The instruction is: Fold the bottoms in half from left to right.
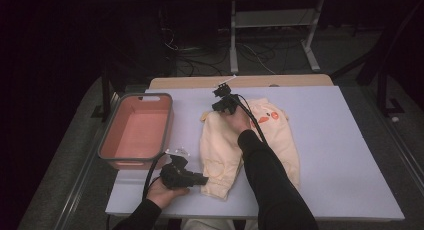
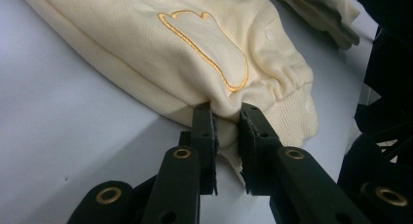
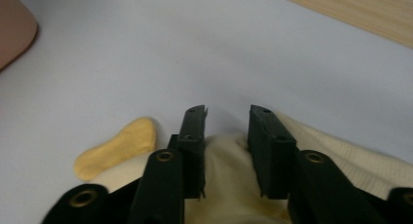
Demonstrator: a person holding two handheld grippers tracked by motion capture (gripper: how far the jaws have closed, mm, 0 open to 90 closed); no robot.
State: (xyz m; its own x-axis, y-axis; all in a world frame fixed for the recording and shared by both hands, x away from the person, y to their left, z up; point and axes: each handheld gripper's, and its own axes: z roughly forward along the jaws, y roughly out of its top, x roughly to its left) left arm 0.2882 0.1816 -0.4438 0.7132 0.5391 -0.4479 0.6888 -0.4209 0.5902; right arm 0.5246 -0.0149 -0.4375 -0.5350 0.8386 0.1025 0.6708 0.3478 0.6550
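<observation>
**Cream garment, held at two ends**

Item: pale cream knit garment point(image 1: 227, 145) with orange embroidery, lying flat at the centre of my light grey table point(image 1: 340, 155). My left hand-held gripper point(image 2: 226, 124), at the garment's 7 o'clock, is clamped on a fold by the ribbed cuff. My right hand-held gripper point(image 3: 226, 136), at its 12 o'clock, has cloth bunched between its jaws; I cannot tell whether they pinch. Salmon-pink plastic bin point(image 1: 136, 130) at 9 o'clock.

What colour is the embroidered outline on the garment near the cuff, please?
Orange-yellow, stitched on the cream garment; the embroidered outline shows best in the left gripper view.
</observation>
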